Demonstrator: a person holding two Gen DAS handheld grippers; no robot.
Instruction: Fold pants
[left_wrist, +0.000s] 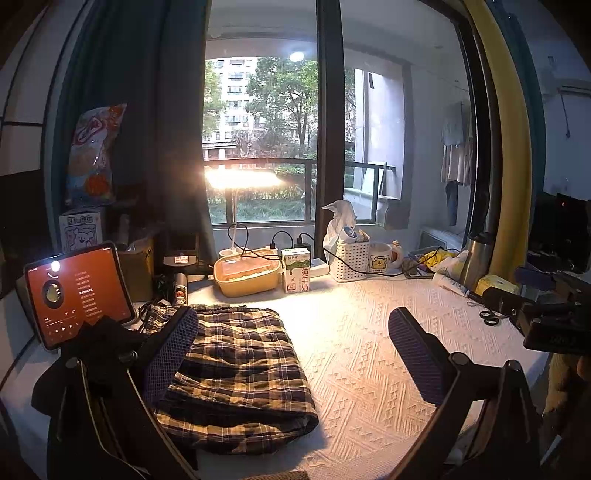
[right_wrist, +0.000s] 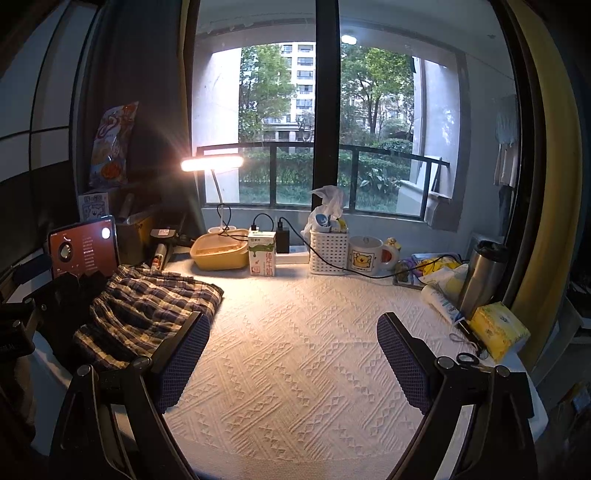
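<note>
The plaid pants lie folded into a thick rectangle on the left part of the white textured tablecloth. My left gripper is open just above the table. Its left finger hangs over the pants' left edge and its right finger stands over bare cloth. Nothing is between them. In the right wrist view the pants lie to the left of my right gripper. That gripper is open and empty over the tablecloth, with its left finger near the pants' near corner.
A dark garment lies left of the pants in front of a lit tablet. Along the back stand a yellow container, milk carton, white basket, mug and lamp. A steel tumbler, tissue pack and scissors sit right.
</note>
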